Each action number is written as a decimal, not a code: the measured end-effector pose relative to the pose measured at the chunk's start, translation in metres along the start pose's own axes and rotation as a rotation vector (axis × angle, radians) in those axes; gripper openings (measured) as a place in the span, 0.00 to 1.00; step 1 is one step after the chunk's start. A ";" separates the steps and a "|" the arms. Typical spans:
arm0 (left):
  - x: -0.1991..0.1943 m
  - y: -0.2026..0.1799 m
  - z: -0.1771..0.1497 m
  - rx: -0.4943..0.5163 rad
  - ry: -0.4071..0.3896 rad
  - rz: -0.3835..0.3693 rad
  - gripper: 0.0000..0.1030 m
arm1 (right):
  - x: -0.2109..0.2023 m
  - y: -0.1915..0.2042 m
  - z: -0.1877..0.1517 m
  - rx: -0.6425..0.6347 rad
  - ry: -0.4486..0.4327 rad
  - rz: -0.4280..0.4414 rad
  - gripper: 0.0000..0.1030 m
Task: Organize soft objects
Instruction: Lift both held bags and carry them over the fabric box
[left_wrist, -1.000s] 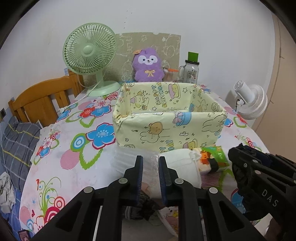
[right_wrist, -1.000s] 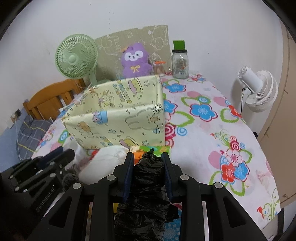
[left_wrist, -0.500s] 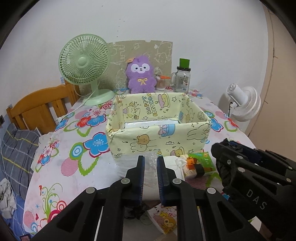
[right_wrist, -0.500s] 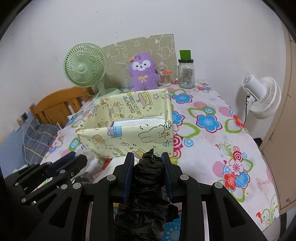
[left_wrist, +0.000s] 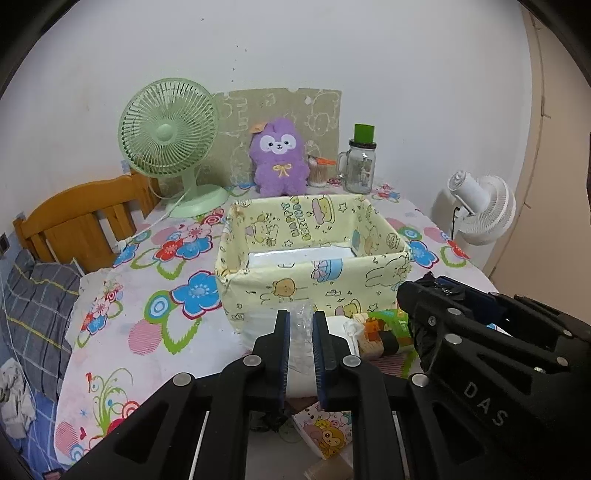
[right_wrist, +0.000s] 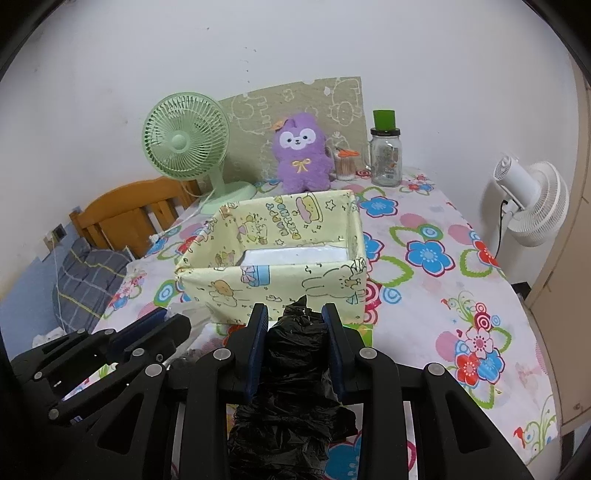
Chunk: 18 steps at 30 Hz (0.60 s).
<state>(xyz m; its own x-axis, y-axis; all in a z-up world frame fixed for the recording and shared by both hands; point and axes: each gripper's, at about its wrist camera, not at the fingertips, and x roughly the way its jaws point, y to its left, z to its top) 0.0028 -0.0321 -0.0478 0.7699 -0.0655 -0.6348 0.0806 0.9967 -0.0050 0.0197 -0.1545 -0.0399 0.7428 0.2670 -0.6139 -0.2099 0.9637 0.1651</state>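
Observation:
A yellow cartoon-print box (left_wrist: 314, 273) stands open on the flowered table (left_wrist: 155, 295), with a white flat pack (left_wrist: 299, 255) inside; it also shows in the right wrist view (right_wrist: 273, 284). My left gripper (left_wrist: 301, 321) is shut on a clear plastic bag (left_wrist: 301, 332), raised in front of the box. My right gripper (right_wrist: 295, 317) is shut on a crumpled black plastic bag (right_wrist: 291, 369), raised just before the box's near wall. Below the left gripper lie a white pack (left_wrist: 340, 328), a colourful toy packet (left_wrist: 384, 328) and a cartoon pouch (left_wrist: 325, 432).
At the back stand a green desk fan (left_wrist: 170, 147), a purple plush (left_wrist: 279, 158), a glass jar with green lid (left_wrist: 360, 166) and a printed board. A wooden chair (left_wrist: 81, 221) is at the left, a white floor fan (left_wrist: 480, 206) at the right.
Both grippers have risen and pulled back with their bags, so the box's inside and the white pack in it now show. Both stay shut.

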 end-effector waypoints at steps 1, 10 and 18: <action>-0.002 0.000 0.001 0.000 -0.003 0.000 0.09 | -0.001 0.001 0.002 0.000 -0.003 0.001 0.32; -0.014 0.000 0.016 0.003 -0.030 -0.004 0.09 | -0.014 0.003 0.019 -0.013 -0.037 -0.004 0.32; -0.023 -0.003 0.034 0.015 -0.066 -0.018 0.09 | -0.024 0.001 0.033 -0.013 -0.071 -0.013 0.32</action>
<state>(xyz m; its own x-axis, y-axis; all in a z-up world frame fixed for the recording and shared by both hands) 0.0065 -0.0349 -0.0072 0.8081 -0.0870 -0.5826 0.1038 0.9946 -0.0046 0.0231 -0.1601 0.0005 0.7885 0.2550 -0.5597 -0.2080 0.9669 0.1476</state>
